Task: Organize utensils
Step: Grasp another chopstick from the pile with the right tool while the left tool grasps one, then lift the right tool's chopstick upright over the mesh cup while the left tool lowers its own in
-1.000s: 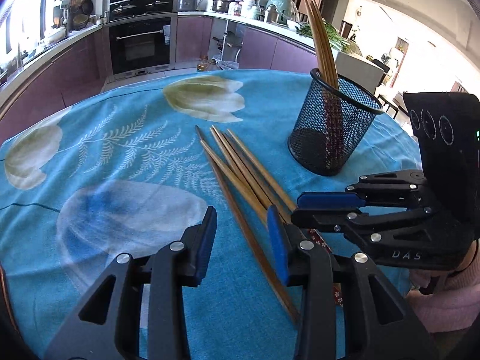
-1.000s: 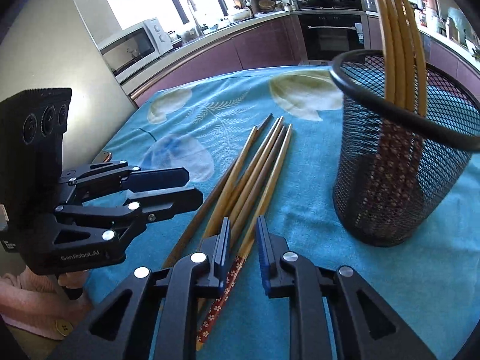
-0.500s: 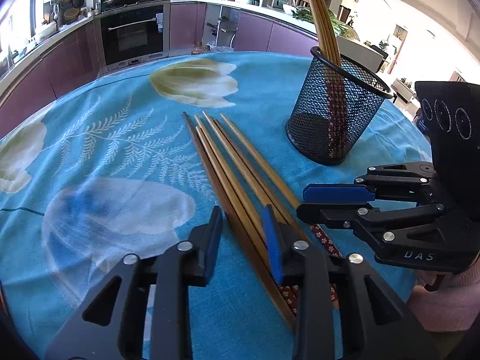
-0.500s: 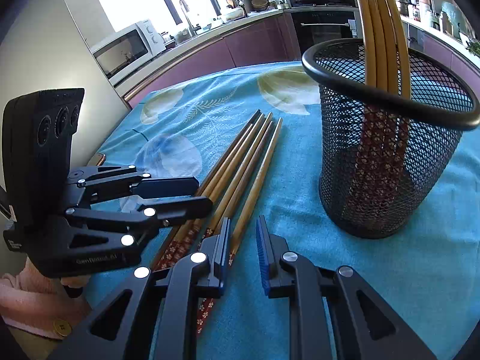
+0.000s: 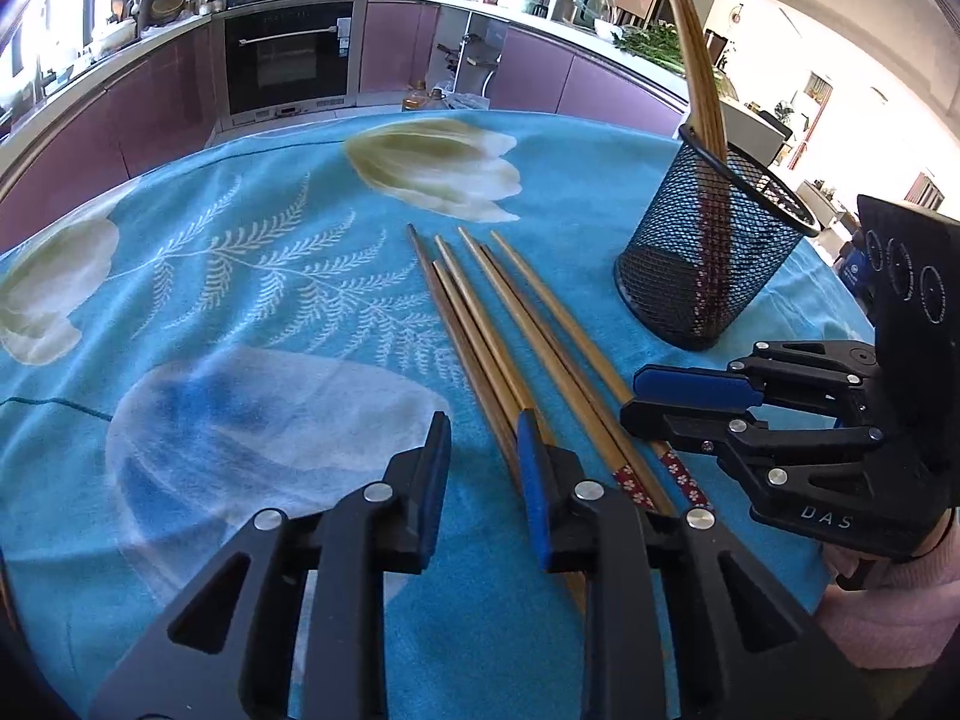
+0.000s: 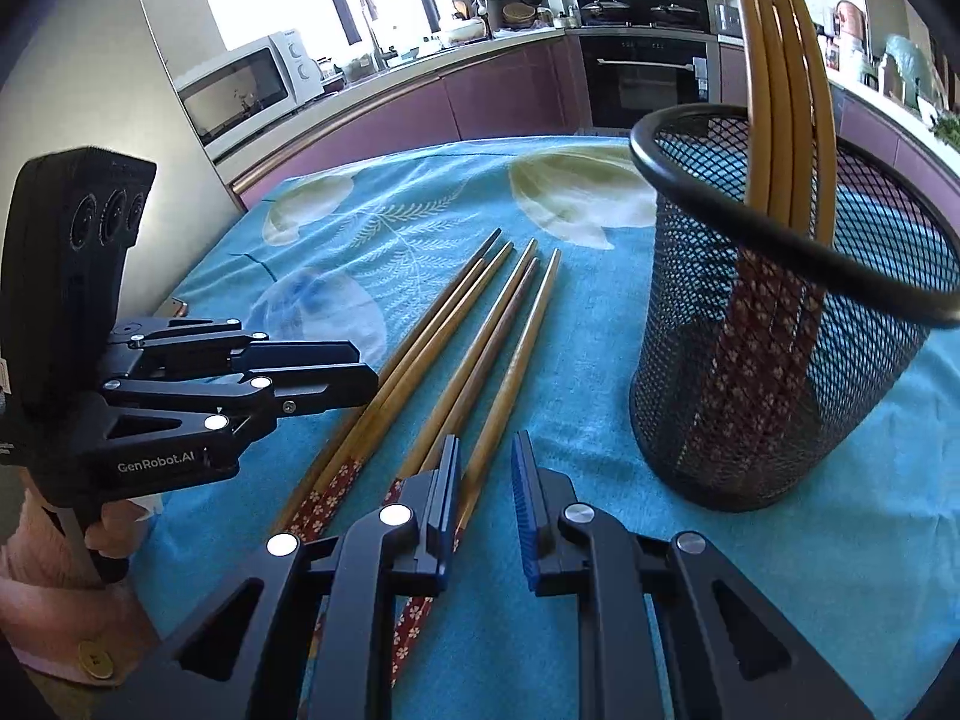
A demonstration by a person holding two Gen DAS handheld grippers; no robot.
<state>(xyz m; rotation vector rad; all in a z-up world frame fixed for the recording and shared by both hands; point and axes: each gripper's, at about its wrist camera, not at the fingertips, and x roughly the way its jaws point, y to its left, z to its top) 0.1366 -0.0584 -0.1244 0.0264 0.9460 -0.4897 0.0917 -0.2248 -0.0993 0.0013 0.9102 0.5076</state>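
Observation:
Several loose wooden chopsticks (image 5: 510, 324) (image 6: 480, 330), some with red patterned ends, lie side by side on the teal tablecloth. A black mesh cup (image 5: 708, 276) (image 6: 780, 390) stands to their right with a few chopsticks (image 5: 702, 90) (image 6: 780, 90) upright in it. My left gripper (image 5: 483, 459) (image 6: 366, 375) hangs low over the near ends. Its jaws are closing, and the leftmost dark chopstick runs between them, close to the right pad, unpinched. My right gripper (image 6: 485, 480) (image 5: 630, 399) stands narrowly open, low over the rightmost chopstick, which shows in the gap.
The flowered tablecloth (image 5: 240, 300) covers a round table whose far edge faces purple kitchen cabinets and an oven (image 5: 288, 60). A microwave (image 6: 240, 90) sits on the counter to the left. A pink-sleeved hand (image 5: 888, 600) holds the right gripper.
My left gripper's jaws have narrowed and it has come lower and closer to the chopsticks. The dark chopstick, earlier splayed out, now lies in line with the others. The right gripper has barely moved.

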